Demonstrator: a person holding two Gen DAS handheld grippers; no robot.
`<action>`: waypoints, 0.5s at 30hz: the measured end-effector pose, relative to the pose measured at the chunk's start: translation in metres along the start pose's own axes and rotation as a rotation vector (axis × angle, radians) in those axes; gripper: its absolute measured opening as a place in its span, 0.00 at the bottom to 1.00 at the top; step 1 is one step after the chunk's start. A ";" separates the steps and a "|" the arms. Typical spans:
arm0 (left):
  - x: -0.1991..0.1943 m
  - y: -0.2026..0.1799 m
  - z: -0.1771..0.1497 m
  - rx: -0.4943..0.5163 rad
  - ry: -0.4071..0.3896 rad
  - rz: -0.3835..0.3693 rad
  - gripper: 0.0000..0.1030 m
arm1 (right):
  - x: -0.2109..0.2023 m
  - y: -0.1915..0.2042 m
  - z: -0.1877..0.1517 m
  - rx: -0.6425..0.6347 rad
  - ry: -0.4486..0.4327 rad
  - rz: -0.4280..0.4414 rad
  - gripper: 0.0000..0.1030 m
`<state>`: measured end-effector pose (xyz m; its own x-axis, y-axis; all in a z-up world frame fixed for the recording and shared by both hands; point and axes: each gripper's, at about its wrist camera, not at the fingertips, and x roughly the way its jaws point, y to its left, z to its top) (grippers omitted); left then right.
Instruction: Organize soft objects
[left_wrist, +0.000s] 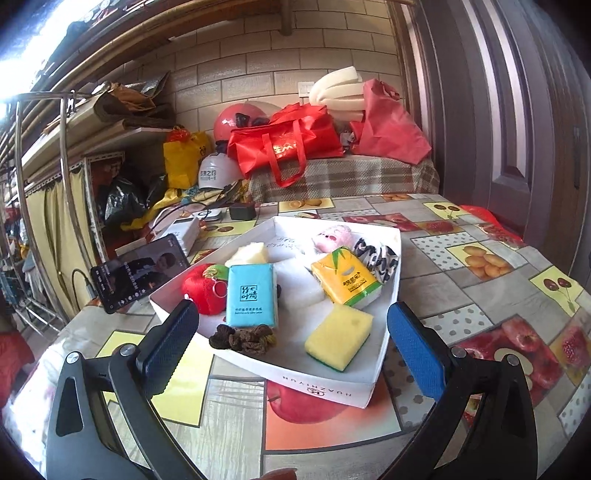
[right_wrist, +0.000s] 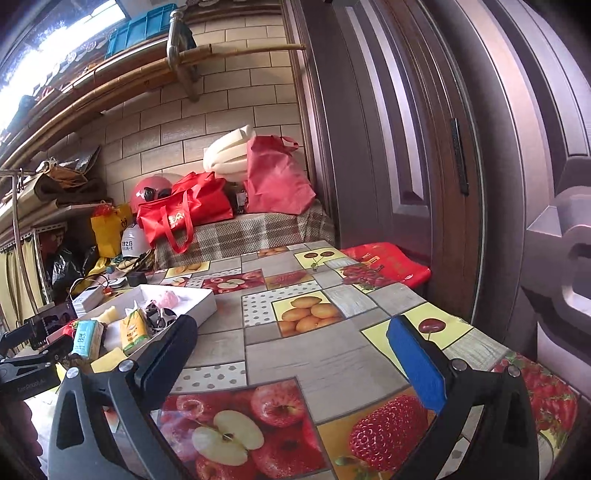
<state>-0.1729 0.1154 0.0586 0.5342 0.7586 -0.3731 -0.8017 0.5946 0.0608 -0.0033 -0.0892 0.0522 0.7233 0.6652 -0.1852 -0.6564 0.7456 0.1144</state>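
Note:
A shallow white box (left_wrist: 325, 390) sits on the fruit-print tablecloth and holds soft items: a yellow sponge (left_wrist: 338, 336), a blue tissue pack (left_wrist: 252, 295), a yellow tissue pack (left_wrist: 345, 282), a red stuffed apple (left_wrist: 205, 286), a brown scrunchie (left_wrist: 243, 338), a pink plush (left_wrist: 332, 236), a black-and-white cloth (left_wrist: 378, 256) and white foam pieces. My left gripper (left_wrist: 293, 321) hovers open just in front of the box, nothing between its fingers. My right gripper (right_wrist: 295, 336) is open over bare tablecloth, right of the box (right_wrist: 199, 302).
A phone (left_wrist: 138, 271) leans left of the box, with a white charger box (left_wrist: 181, 230) and cables behind. Red bags (left_wrist: 288, 142), helmets and foam rolls crowd the plaid-covered bench beyond. A wooden door (right_wrist: 424, 147) stands at the right. A red bag (right_wrist: 388, 264) lies at the table's far right edge.

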 end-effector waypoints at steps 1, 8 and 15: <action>0.001 0.002 0.000 -0.014 0.002 0.003 1.00 | 0.000 0.000 0.000 -0.004 -0.002 0.001 1.00; 0.009 -0.003 -0.003 0.019 0.042 0.011 1.00 | -0.010 0.006 -0.002 -0.034 -0.046 -0.012 1.00; 0.010 -0.002 -0.002 0.007 0.043 -0.073 1.00 | -0.010 0.012 -0.002 -0.063 -0.046 -0.010 1.00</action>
<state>-0.1668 0.1207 0.0528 0.5792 0.7011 -0.4159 -0.7590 0.6499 0.0384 -0.0184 -0.0866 0.0537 0.7383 0.6596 -0.1410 -0.6599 0.7496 0.0512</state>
